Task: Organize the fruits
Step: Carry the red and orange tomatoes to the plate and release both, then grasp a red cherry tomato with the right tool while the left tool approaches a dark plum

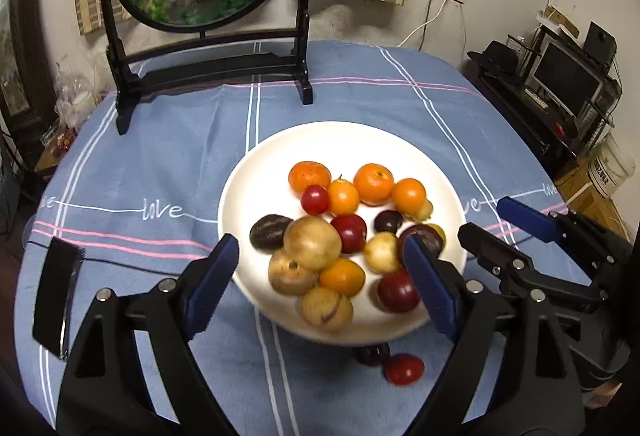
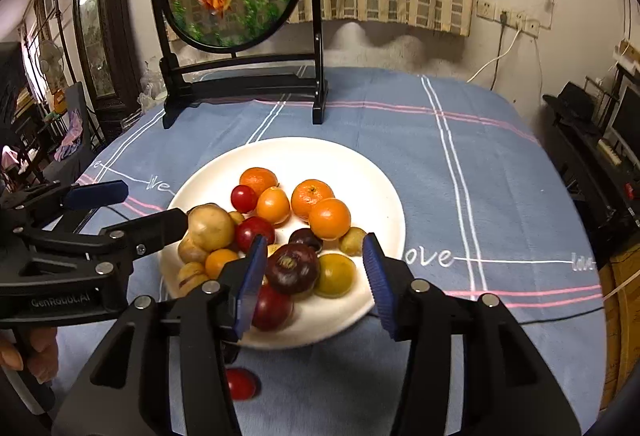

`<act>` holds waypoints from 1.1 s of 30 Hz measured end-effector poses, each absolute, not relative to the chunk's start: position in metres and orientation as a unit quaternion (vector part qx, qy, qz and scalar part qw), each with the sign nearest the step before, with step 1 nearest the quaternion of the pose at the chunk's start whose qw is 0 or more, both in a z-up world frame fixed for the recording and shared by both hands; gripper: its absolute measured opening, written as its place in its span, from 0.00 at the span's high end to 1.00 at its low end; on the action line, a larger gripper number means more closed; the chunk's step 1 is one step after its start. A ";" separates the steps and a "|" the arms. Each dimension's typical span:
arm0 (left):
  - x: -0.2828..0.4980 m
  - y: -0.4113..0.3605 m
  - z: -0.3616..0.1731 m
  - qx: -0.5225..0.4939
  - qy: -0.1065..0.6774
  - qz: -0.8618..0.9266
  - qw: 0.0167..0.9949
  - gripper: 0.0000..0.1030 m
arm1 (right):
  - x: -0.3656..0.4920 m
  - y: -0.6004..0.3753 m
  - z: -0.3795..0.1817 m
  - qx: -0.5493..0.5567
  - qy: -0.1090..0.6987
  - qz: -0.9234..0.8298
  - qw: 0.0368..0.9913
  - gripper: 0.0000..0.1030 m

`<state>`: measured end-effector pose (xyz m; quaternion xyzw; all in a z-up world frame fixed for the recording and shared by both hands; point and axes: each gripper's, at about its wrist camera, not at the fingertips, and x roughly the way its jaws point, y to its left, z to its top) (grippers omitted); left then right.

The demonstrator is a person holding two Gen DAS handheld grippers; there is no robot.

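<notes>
A white plate (image 1: pixel 256 164) (image 2: pixel 384 188) on the blue cloth holds several fruits: oranges (image 1: pixel 374 183) (image 2: pixel 329 218), red ones, tan ones (image 1: pixel 312 242) (image 2: pixel 210 227) and dark plums. My left gripper (image 1: pixel 324 284) (image 2: pixel 132 208) hovers open over the plate's near side, nothing pressed between its pads. My right gripper (image 2: pixel 316 284) (image 1: pixel 508 232) stands open too; a dark plum (image 2: pixel 292 268) and a yellow-green fruit (image 2: pixel 334 274) lie on the plate between its fingers, untouched. A red fruit (image 1: pixel 404 368) (image 2: pixel 240 384) and a dark one (image 1: pixel 372 354) lie on the cloth before the plate.
A black-framed round goldfish screen (image 1: pixel 208 72) (image 2: pixel 240 84) stands at the table's far side. A black phone (image 1: pixel 56 296) lies at the near left with a thin cable. A dark stand with a monitor (image 1: pixel 568 76) is right of the table. A hand (image 2: pixel 24 352) grips the left tool.
</notes>
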<state>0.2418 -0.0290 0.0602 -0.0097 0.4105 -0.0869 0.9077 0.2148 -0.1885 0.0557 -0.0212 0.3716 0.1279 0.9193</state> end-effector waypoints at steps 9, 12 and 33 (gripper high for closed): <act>0.183 -0.009 0.078 -0.030 0.394 -0.088 0.914 0.15 | 0.155 -0.178 0.070 -0.042 0.360 0.140 0.922 0.48; 0.167 -0.005 0.078 -0.032 0.395 -0.088 0.914 0.15 | 0.140 -0.177 0.068 -0.044 0.360 0.140 0.921 0.46; 0.132 0.010 0.045 -0.051 0.420 -0.087 0.902 0.14 | 0.108 -0.181 0.029 -0.032 0.401 0.146 0.904 0.44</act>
